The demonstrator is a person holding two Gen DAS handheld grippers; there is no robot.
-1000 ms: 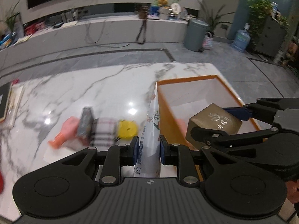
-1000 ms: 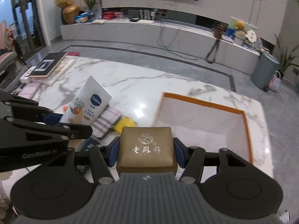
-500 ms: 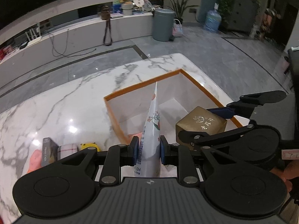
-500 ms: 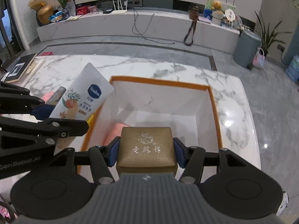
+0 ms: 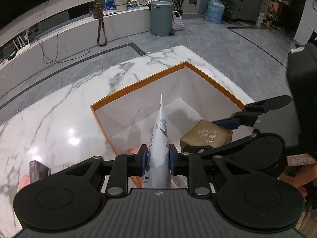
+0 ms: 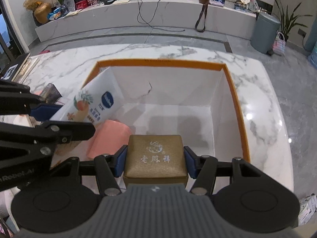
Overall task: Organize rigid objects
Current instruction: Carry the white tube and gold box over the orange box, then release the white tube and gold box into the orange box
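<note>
An orange-rimmed white box (image 5: 138, 83) (image 6: 235, 91) sits on the marble table. My left gripper (image 5: 158, 159) is shut on a white lotion tube (image 5: 159, 138) (image 6: 93, 107), held tail-up over the box's near left corner. My right gripper (image 6: 155, 161) is shut on a gold jewellery case (image 6: 155, 156) (image 5: 206, 136), held inside the box's near side. A pink object (image 6: 109, 136) lies on the box floor below the tube.
Left of the box on the table lie a dark small carton (image 6: 50, 93) (image 5: 36, 170) and pinkish items. A black book (image 6: 13, 69) lies at the far left table edge. A person's hand (image 5: 295, 176) holds the right gripper.
Both grippers have swung right from the loose items and sunk over the box. The tube and gold case now hang inside its rim; both grips are unchanged.
</note>
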